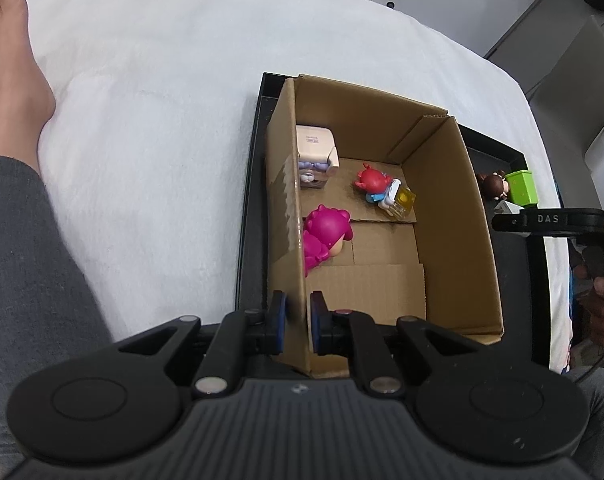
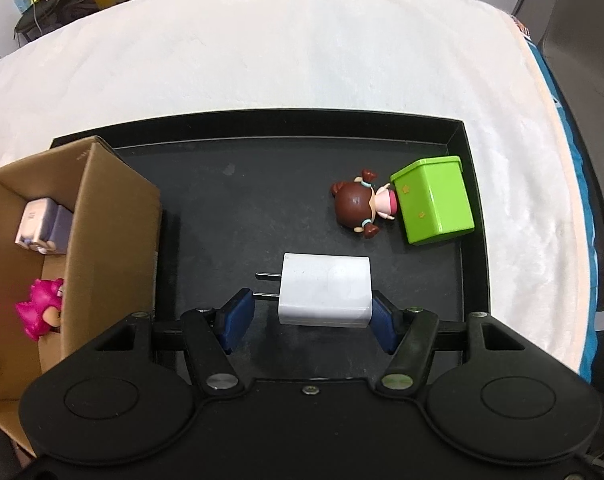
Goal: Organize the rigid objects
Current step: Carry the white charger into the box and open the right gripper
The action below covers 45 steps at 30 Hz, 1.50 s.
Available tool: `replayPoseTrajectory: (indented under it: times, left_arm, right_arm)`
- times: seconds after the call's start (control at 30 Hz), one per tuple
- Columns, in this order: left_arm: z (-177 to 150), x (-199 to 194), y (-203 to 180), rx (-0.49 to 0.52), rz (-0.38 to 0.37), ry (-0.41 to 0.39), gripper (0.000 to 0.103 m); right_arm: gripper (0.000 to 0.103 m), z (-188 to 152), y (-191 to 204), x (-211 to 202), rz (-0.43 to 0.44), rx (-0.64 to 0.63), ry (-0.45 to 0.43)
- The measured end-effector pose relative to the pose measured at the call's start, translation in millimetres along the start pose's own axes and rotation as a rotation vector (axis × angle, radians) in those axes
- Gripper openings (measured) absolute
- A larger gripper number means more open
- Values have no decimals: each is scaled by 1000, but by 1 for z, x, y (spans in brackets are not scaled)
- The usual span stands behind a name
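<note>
A cardboard box [image 1: 453, 220] stands in a black tray [image 2: 262, 184]. My left gripper [image 1: 298, 320] is shut on the box's left wall near its front corner. Inside lie a pink figure [image 1: 325, 236], a red figure [image 1: 371, 180] with a yellow block [image 1: 403, 200], and a cream and purple toy [image 1: 315, 152]. My right gripper [image 2: 307, 318] is open around a white charger plug [image 2: 325, 290] that lies on the tray, prongs to the left. A brown-haired doll [image 2: 357, 206] lies against a green box [image 2: 435, 200] further back.
The tray rests on a white blanket [image 2: 262, 48]. A person's leg and bare foot [image 1: 14, 80] lie on the blanket at the left. Clutter and furniture stand beyond the blanket's far edge.
</note>
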State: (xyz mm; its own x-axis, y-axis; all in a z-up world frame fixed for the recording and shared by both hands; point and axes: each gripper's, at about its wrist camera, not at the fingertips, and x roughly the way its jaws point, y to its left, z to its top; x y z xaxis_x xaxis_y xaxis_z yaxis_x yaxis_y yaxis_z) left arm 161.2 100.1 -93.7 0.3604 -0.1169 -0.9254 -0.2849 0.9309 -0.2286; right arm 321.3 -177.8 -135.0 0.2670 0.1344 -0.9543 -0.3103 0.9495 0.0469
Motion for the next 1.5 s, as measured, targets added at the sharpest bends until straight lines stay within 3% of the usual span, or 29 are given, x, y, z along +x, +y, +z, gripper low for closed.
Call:
replayPoseTrajectory:
  times: [0.73, 1.2, 1.5]
  left_arm:
    - [-5, -4, 0, -22, -44, -11, 11]
    - [-5, -10, 1, -4, -60, -45, 11]
    - [-6, -9, 4, -13, -70, -59, 8]
  right_arm:
    - [60, 0, 32, -64, 50, -92, -84]
    - [60, 8, 87, -105, 120, -224, -150]
    - [60, 8, 121, -104, 148, -279, -146]
